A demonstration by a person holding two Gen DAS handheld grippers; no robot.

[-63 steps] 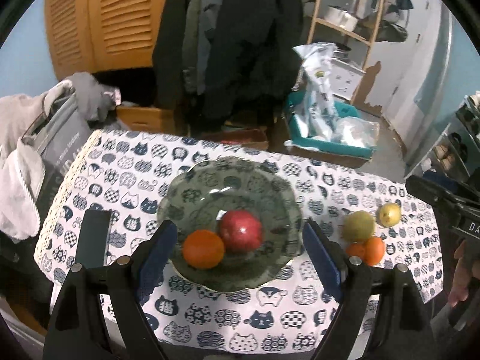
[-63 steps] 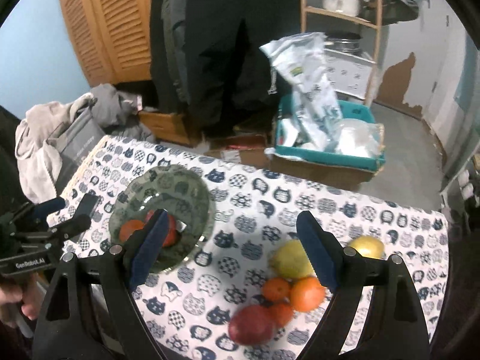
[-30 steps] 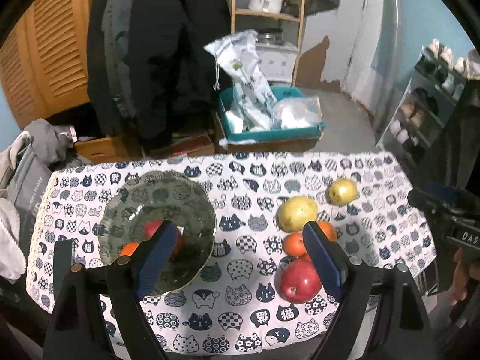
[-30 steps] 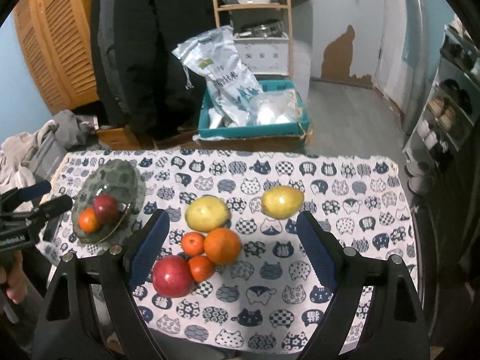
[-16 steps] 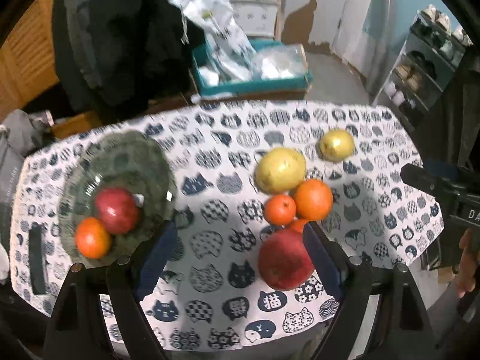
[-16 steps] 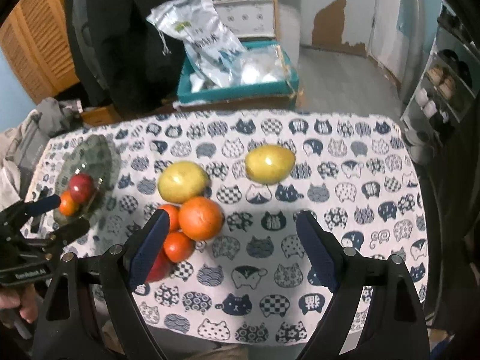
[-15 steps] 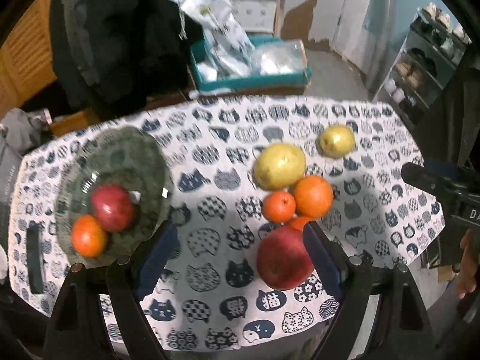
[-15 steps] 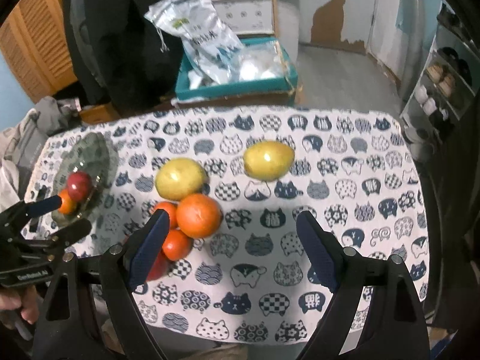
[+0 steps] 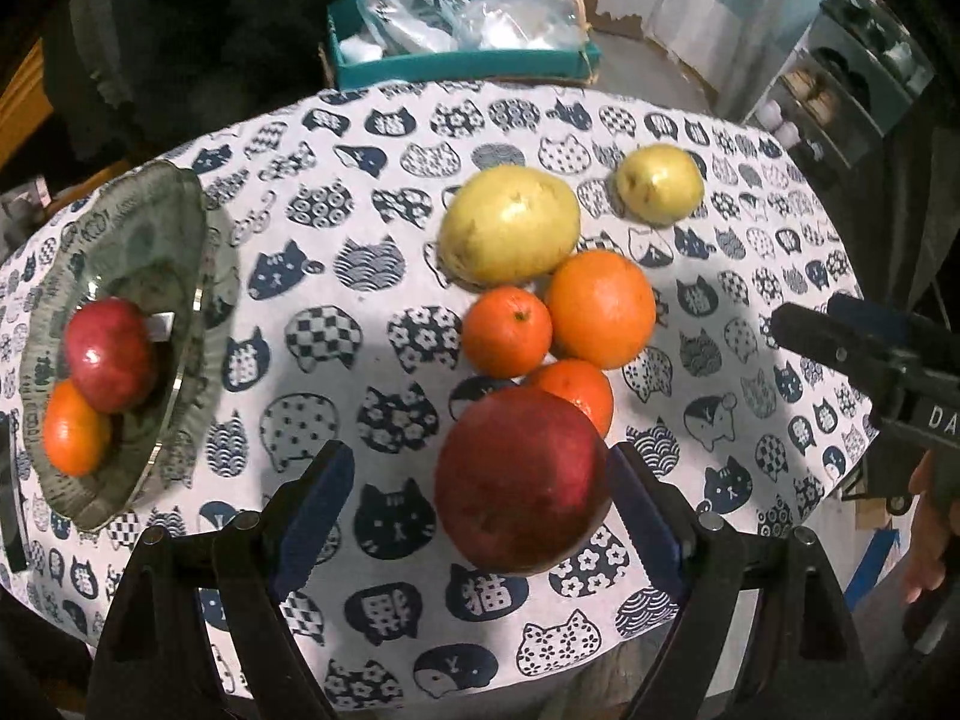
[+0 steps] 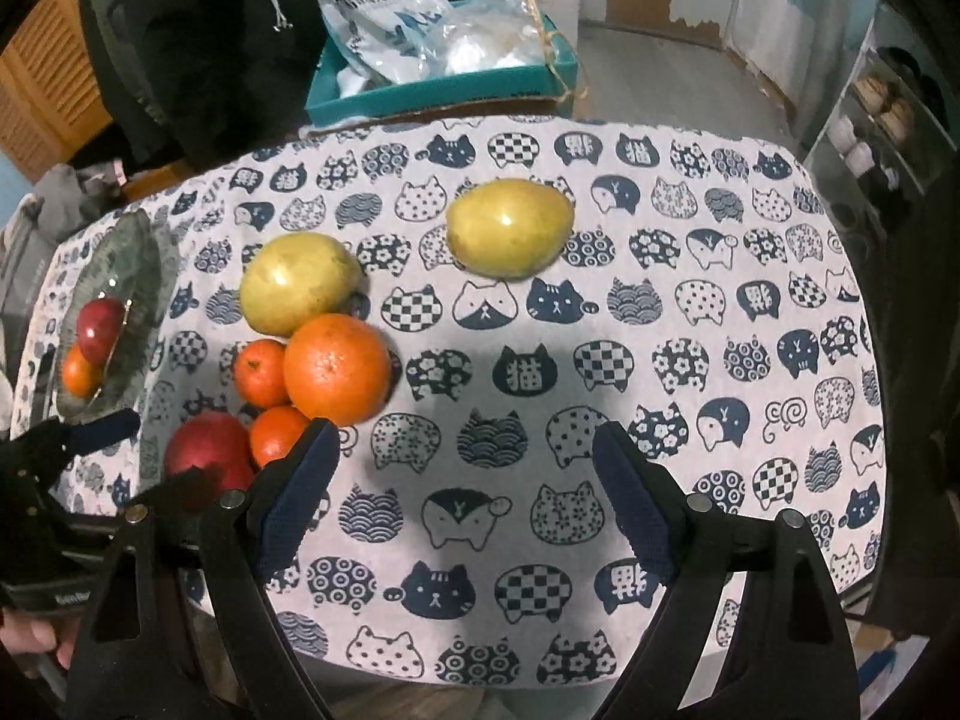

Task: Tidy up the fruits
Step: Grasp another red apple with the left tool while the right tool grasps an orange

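Here both grippers, left gripper (image 9: 474,501) and right gripper (image 10: 462,489), gape empty; tangerines (image 9: 507,331) crowd the red apple (image 9: 521,481).

The left gripper (image 9: 477,501) stood open over the cat-print cloth (image 9: 372,276), a red apple (image 9: 521,481) between its fingers, nearer the right one. Beyond lay three oranges (image 9: 600,307) and two yellow fruits (image 9: 510,231). At far left a bowl (image 9: 192,276) held an apple and an orange.
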